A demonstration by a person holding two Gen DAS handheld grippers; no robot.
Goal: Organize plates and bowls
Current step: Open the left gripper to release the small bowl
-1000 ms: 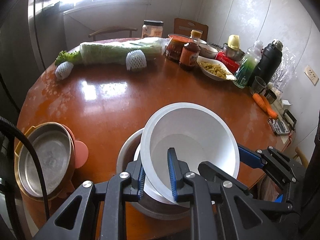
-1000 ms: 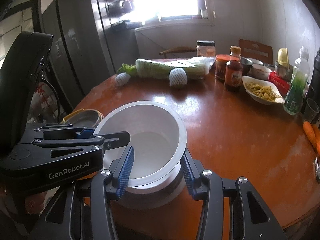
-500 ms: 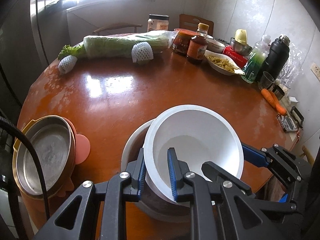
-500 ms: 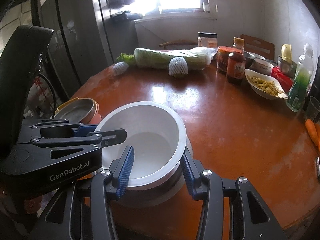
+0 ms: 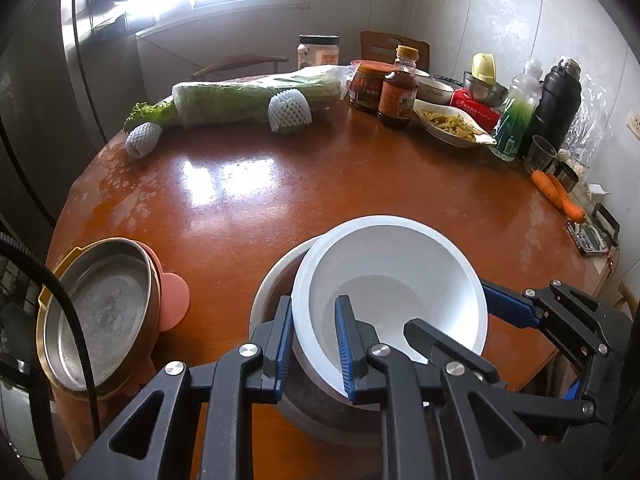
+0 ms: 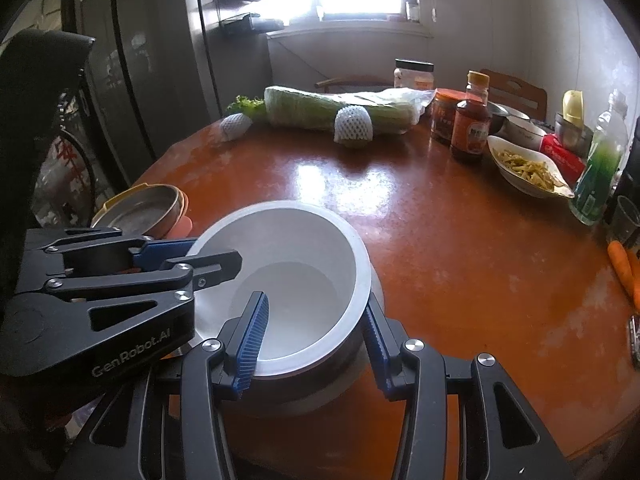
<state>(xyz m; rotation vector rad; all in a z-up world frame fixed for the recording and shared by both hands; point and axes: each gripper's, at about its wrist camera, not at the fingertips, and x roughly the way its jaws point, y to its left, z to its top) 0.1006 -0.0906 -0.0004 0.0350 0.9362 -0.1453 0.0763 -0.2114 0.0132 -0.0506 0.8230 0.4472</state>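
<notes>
A white bowl (image 5: 392, 280) sits tilted inside a larger grey bowl (image 5: 276, 276) near the table's front edge. My left gripper (image 5: 314, 304) is shut on the white bowl's near left rim, one blue pad inside and one outside. My right gripper (image 6: 315, 300) straddles the near right rim of the white bowl (image 6: 288, 256), with one pad against the inner wall and the other against the outside of the rim. It is shut on the bowl at a wider span. The grey bowl (image 6: 356, 376) shows below the white one. Each gripper appears in the other's view.
A metal plate on pink and yellow dishes (image 5: 100, 312) stands at the table's left edge. Wrapped cabbage (image 5: 248, 96), jars, a sauce bottle (image 5: 398, 88), a dish of food (image 5: 452, 124), bottles and carrots (image 5: 558, 194) line the far and right sides of the brown table (image 5: 280, 200).
Both views have tipped slightly and the far side of the table sits lower in the picture. The white bowl has stayed in both grips over the grey bowl.
</notes>
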